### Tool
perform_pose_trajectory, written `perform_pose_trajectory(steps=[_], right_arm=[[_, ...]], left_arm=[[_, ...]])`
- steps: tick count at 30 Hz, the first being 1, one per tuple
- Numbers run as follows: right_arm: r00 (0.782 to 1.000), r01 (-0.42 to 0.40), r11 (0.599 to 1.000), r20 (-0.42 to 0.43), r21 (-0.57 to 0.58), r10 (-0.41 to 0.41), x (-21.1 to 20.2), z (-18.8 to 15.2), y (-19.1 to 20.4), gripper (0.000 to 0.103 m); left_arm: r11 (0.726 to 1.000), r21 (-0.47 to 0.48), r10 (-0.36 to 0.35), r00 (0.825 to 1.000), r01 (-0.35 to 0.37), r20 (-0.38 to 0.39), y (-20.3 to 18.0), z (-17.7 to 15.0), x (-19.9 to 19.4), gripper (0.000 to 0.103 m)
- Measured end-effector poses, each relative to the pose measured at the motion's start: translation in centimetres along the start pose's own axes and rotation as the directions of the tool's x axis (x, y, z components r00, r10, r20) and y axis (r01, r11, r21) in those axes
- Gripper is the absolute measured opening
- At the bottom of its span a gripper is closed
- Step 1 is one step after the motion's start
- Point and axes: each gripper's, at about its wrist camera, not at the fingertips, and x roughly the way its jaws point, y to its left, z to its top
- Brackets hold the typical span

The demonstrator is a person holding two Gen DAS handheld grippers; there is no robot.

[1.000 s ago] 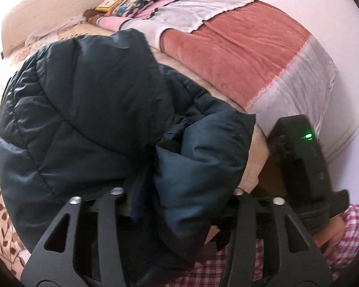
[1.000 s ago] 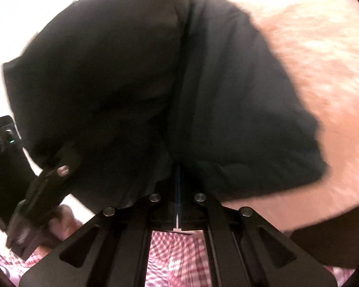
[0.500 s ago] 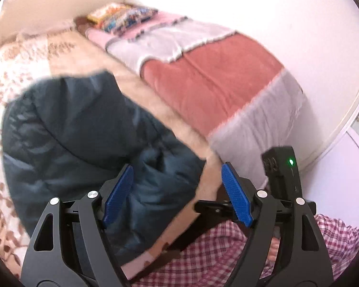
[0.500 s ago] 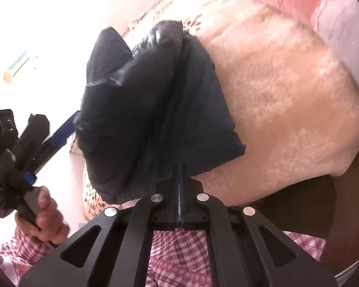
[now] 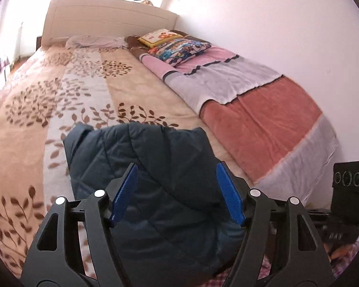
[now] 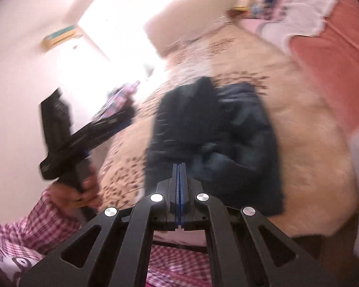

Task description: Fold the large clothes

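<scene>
Jacket [image 5: 160, 179], dark blue and puffy, lies folded in a bundle on the bed [image 5: 59, 100], close to the near edge. Its quilted top has soft lines and bumps.

Nearest in the left wrist view are the left tongs [image 5: 177, 193]. They are wide apart, with blue pads [image 5: 124, 191] on the inside. The pads hold nothing, and the jacket shows in the gap between them. Whether the pads touch the cloth cannot be told. Off to the right, near the bed's edge, the back of the right tongs shows as a black box with a green light.

In the right wrist view, which is blurry, the right tongs [image 6: 179, 174] are pressed together with only a thin blue line between them. No cloth is pinched in them. The jacket [image 6: 215, 134] lies on the bed just past their tip. To the left, a hand in a pink checked sleeve [image 6: 36, 222] holds the left tongs up beside the bed.

Past the jacket is a tan bed cover with brown leaves. On the right side lies a striped blanket [image 5: 258, 110] in pink, grey and red. Farther back are a bright picture pillow [image 5: 179, 47] and a yellow pillow [image 5: 160, 37]. Last comes the pale headboard [image 5: 107, 19] against the wall.
</scene>
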Motion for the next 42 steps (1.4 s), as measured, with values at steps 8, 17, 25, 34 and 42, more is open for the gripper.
perform_pose_trajectory(steps=[8,17,25,34,42], right_arm=[[0.966,0.183,0.982,-0.176,-0.038,-0.187,7.1,0.6,-1.3,0.000],[0.938,0.230,0.954,-0.305,0.193,-0.165,10.2,-3.7,-9.5,0.000],[0.935,0.241,0.948,-0.311,0.210,-0.169,11.1,-4.1,-10.8,0.000],[0.938,0.228,0.943,-0.313,0.243,-0.146,11.1,-4.5,-11.1,0.000],[0.938,0.229,0.944,-0.314,0.240,-0.148,10.8,-4.1,-10.6,0.000]], left_arm=[[0.997,0.024,0.079,0.987,-0.077,-0.139,1.3,3.3,6.6,0.067],[0.991,-0.067,0.088,0.946,-0.114,-0.311,2.4,2.0,13.6,0.067],[0.987,-0.027,0.139,0.931,-0.157,-0.336,1.8,0.8,16.4,0.068],[0.984,0.002,0.171,0.932,-0.180,-0.319,1.6,-0.3,17.6,0.070],[0.982,0.014,0.185,0.934,-0.190,-0.307,1.7,-0.7,17.7,0.071]])
